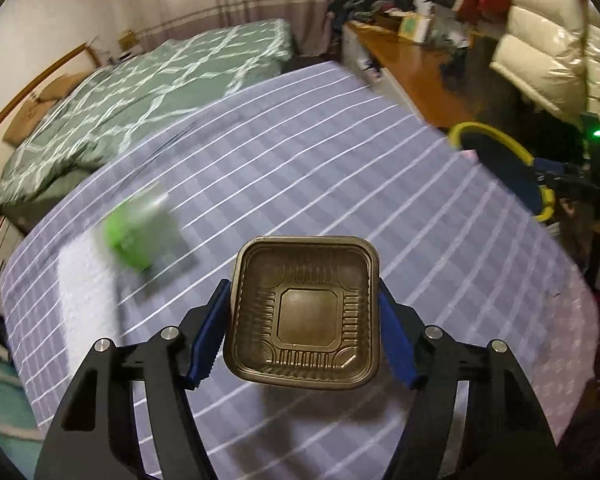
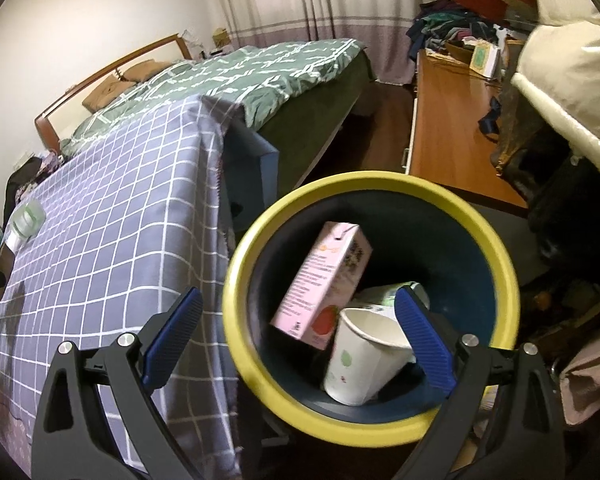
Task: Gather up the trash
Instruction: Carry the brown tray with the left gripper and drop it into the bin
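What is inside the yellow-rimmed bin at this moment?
The bin holds a pink carton leaning upright, a white paper cup and a pale wrapper behind them. They cover the bottom, so anything beneath is hidden.

My table's grey-lilac checked cloth [image 1: 300, 152] is covering the whole top and hanging over the edge near the bin. A blurred bottle with a green label [image 1: 140, 236] is lying on it, resting on a white patch, maybe a sheet, too smeared for me to identify.
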Demonstrator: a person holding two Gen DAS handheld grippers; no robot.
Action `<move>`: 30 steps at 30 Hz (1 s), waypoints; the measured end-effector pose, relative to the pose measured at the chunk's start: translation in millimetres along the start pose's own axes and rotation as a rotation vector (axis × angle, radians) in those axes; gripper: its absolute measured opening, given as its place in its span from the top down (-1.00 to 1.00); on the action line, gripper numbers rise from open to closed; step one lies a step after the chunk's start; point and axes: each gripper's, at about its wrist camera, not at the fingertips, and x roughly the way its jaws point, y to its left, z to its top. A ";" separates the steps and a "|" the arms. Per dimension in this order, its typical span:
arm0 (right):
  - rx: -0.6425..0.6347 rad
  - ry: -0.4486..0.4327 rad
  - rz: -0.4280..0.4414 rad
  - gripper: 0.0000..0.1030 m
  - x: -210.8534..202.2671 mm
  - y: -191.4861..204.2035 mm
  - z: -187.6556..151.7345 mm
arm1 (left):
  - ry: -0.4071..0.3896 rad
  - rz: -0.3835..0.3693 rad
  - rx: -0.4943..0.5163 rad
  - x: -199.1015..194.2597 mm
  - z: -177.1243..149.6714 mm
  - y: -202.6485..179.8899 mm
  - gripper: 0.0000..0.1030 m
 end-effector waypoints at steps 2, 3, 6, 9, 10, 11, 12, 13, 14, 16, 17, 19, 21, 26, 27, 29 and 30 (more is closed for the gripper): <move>0.007 -0.012 -0.020 -0.78 -8.4 -8.7 -2.4 | -0.013 -0.041 0.031 -0.9 13.7 -23.1 -0.32; 0.009 -0.017 -0.033 -0.78 -12.1 -12.9 -3.4 | -0.018 -0.061 0.047 -0.5 21.2 -35.3 -0.32; 0.022 -0.045 -0.080 -0.78 -28.8 -31.1 -8.5 | -0.030 -0.117 0.115 5.8 46.7 -79.2 -0.33; 0.042 -0.066 -0.106 -0.78 -43.3 -49.0 -13.3 | -0.034 -0.163 0.177 18.4 72.1 -122.8 -0.34; 0.051 -0.075 -0.119 -0.78 -50.4 -57.0 -16.2 | -0.032 -0.182 0.197 23.8 80.3 -137.6 -0.34; 0.056 -0.078 -0.128 -0.78 -54.5 -62.4 -17.5 | -0.029 -0.197 0.216 30.3 88.6 -152.9 -0.34; 0.062 -0.083 -0.140 -0.78 -59.8 -68.9 -20.0 | -0.025 -0.209 0.228 35.0 94.2 -164.9 -0.34; 0.068 -0.087 -0.152 -0.78 -63.9 -74.7 -21.6 | -0.019 -0.227 0.240 41.7 101.7 -178.8 -0.34; 0.073 -0.090 -0.161 -0.78 -67.0 -78.4 -23.0 | -0.012 -0.244 0.251 49.4 109.3 -193.1 -0.34; 0.089 -0.095 -0.182 -0.78 -75.3 -88.7 -29.6 | -0.001 -0.258 0.270 61.2 120.7 -217.4 -0.35; 0.096 -0.095 -0.188 -0.78 -77.6 -92.5 -32.1 | 0.003 -0.264 0.276 67.7 126.2 -229.0 -0.35; 0.113 -0.092 -0.201 -0.78 -82.6 -103.1 -38.0 | 0.015 -0.274 0.280 82.5 136.3 -244.6 -0.36; 0.125 -0.083 -0.210 -0.78 -84.1 -110.5 -42.1 | 0.023 -0.278 0.281 93.6 143.5 -259.7 -0.45; 0.143 -0.074 -0.213 -0.79 -83.6 -117.5 -46.6 | 0.012 -0.280 0.232 104.4 157.3 -268.5 -0.73; 0.142 -0.075 -0.208 -0.79 -82.9 -116.1 -46.2 | 0.006 -0.285 0.219 102.3 157.8 -264.7 -0.73; 0.136 -0.074 -0.199 -0.79 -79.5 -112.0 -45.4 | -0.015 -0.283 0.194 91.1 153.6 -249.8 -0.74; 0.131 -0.072 -0.194 -0.79 -77.6 -109.4 -44.6 | -0.027 -0.276 0.185 84.0 150.1 -242.2 -0.75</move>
